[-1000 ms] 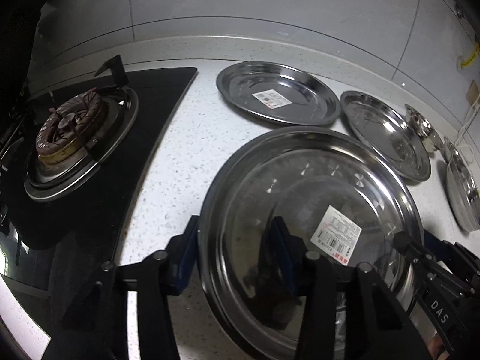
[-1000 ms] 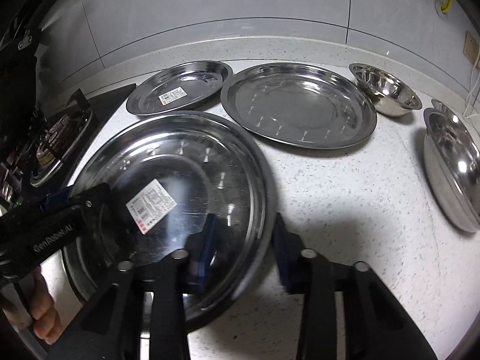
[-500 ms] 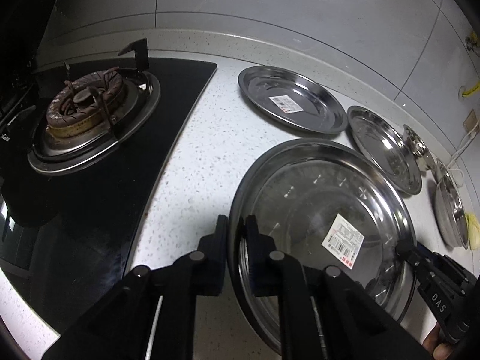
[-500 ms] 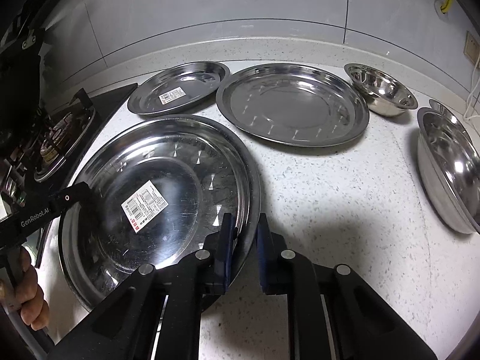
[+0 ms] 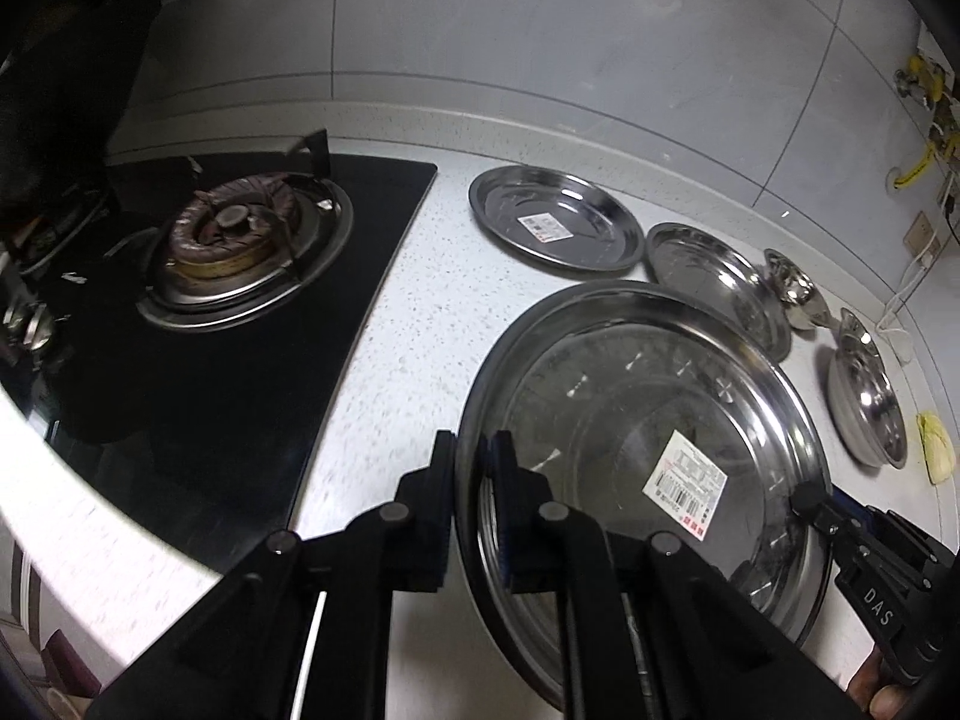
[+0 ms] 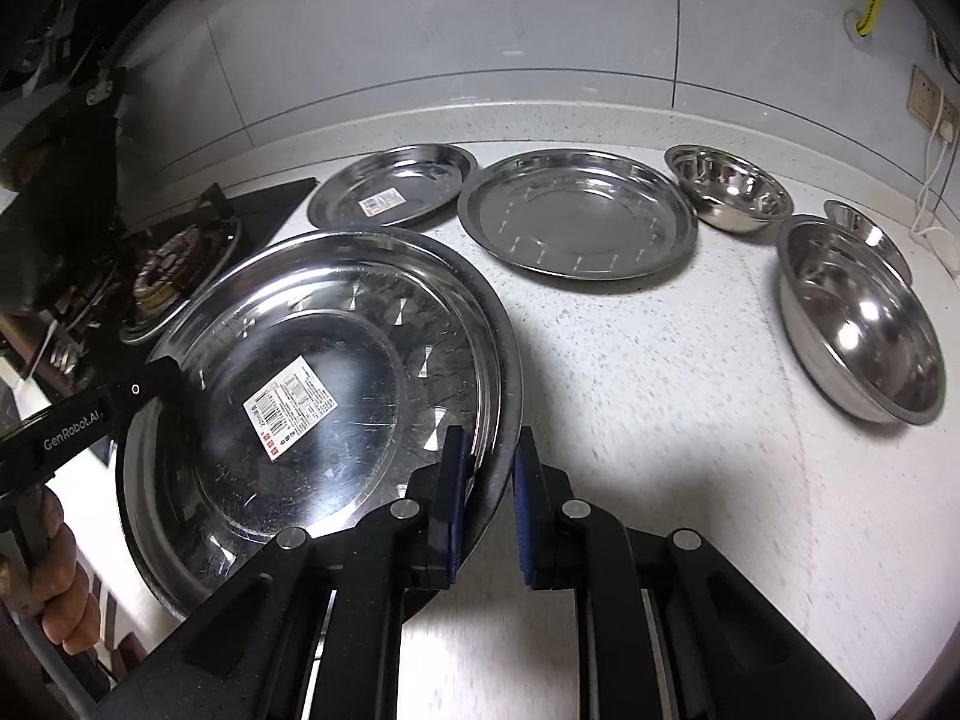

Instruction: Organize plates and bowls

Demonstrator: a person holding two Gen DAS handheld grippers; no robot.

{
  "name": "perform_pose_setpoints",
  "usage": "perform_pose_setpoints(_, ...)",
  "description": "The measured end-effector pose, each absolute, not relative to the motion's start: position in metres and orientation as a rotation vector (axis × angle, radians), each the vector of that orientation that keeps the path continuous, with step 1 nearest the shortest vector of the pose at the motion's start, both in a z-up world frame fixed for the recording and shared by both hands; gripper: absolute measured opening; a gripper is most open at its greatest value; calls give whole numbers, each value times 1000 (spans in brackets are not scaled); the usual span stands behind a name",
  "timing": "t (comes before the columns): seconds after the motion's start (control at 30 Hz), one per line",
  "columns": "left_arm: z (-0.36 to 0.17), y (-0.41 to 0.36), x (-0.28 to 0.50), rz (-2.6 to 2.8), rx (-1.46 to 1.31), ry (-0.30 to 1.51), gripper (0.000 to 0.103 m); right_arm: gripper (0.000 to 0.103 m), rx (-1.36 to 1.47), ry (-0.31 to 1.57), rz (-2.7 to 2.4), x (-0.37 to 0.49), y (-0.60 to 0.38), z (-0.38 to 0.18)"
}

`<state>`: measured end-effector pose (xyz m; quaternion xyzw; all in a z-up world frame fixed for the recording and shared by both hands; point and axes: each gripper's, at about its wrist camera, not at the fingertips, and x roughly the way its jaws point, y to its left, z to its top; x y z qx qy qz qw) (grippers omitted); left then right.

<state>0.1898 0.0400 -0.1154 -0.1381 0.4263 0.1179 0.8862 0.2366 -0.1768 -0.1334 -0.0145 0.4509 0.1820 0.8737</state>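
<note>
**Spotter:** What have you got right now?

**Me:** I've got the big labelled plate (image 6: pixel 312 384) gripped from 2 sides. My left hand-held gripper (image 5: pixel 474 462) is narrowed down on the rim nearest the stove (image 5: pixel 240 252), 1 finger inside and 1 outside. My right hand-held gripper (image 6: pixel 486 468) straddles the opposite rim, though I see a sliver of gap there, so I judge that bite looser.

**Spotter:** Where's the plate?

**Me:** Front of the desk (image 6: pixel 660 360), tilted; I can't tell whether any edge touches the surface.

**Spotter:** How will it handle?

**Me:** I'd guess thin steel: stiff, light, slick, and it clangs rather than breaks. The rolled rim is the only place to hold, with pads across the lip.

**Spotter:** Room?

**Me:** Behind it sit the small labelled plate (image 6: pixel 393 192) and the plain wide plate (image 6: pixel 576 213), which is near and looks like a size match. To the right there's open desk before the large bowl (image 6: pixel 864 324) and 2 small bowls (image 6: pixel 729 189). The stove edge is close on my left, so I'd steer right.
</note>
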Motion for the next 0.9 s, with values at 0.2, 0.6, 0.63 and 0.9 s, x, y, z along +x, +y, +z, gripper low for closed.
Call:
perform_pose_setpoints(0.2, -78, 20, 157, 261, -272, 872, 10, 13, -13, 930, 421, 210, -197, -105)
perform_pose_setpoints(0.6, -31, -7, 104, 268, -285, 824, 10, 13, 0, 902, 470, 172, -230, -63)
perform_pose_setpoints(0.63, -30, -8, 101, 262, -284, 825, 10, 13, 2, 898, 470, 168, -233, -61)
perform_pose_setpoints(0.9, -39, -7, 87, 160, -296, 832, 10, 14, 9, 918, 426, 142, -240, -60)
